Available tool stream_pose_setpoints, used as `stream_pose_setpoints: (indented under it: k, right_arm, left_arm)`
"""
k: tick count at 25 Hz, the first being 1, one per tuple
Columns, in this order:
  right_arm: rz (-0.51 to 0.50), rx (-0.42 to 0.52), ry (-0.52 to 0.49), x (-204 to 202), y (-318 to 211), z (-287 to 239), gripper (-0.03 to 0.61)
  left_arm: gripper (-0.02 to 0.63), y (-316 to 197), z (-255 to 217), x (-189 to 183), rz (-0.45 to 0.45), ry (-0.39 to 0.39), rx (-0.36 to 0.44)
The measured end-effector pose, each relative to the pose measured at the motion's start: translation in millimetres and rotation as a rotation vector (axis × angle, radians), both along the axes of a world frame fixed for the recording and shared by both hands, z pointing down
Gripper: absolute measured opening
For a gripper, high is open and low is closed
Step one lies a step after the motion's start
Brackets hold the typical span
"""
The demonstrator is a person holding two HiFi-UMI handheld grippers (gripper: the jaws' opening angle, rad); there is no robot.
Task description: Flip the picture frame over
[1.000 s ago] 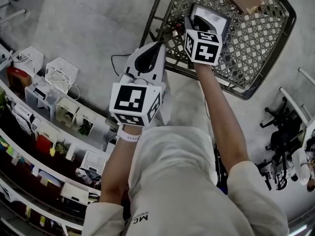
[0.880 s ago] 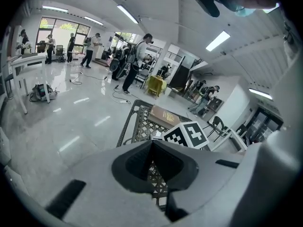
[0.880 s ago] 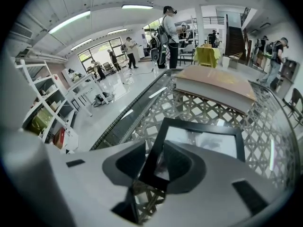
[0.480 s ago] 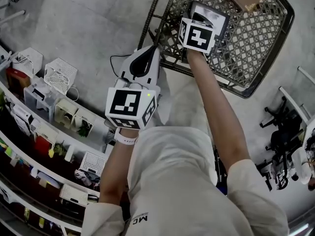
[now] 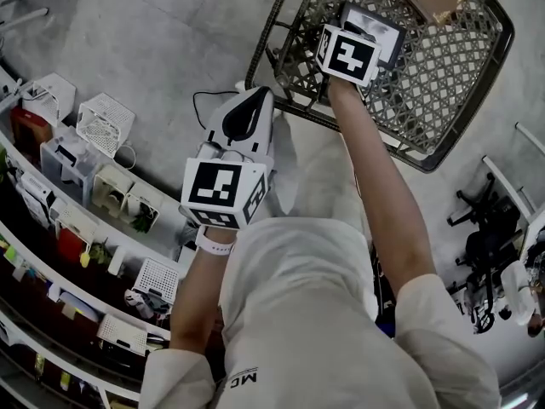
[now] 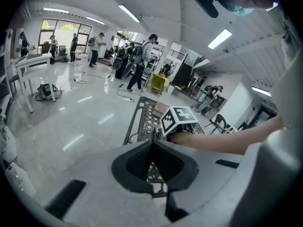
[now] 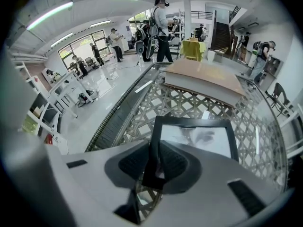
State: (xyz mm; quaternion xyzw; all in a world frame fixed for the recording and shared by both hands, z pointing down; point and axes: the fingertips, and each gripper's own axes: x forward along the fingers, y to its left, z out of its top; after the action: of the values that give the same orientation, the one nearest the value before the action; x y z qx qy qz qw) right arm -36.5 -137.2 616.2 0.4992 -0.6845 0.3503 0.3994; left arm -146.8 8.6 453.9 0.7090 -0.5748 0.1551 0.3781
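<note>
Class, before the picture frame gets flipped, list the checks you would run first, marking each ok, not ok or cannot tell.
1. Right gripper on the picture frame: jaws have just been closing, the frame's edge between them: ok.
2. Grip firm enough to lift: cannot tell.
3. Frame lying face up, flip not yet done: ok.
4. Book lies apart from the frame, leaving room to turn: ok.
5. Left gripper shut, empty, short of the table: ok.

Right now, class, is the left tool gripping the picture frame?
No, the left tool has its jaws together on nothing and hangs over the floor, apart from the picture frame.
</note>
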Motion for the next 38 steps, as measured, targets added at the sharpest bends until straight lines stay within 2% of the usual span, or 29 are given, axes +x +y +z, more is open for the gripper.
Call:
stream_pose_setpoints:
  k: [13,25,38]
  right_arm:
    - [0.033,-0.023,-0.076,5,9,0,0.074]
    - [0.091,-0.047,-0.27,5,14,-24,0.074]
    - [0.159,-0.087,-0.545,9,13,-58,0.075]
  left_arm:
    - [0.02,1,-1,4,0.009,0.009,0.011]
    - [0.02,0,-5,13,0.048,-0.002,0.015]
    - [0.02,-12,-9,30,0.085,-0.008,0.021]
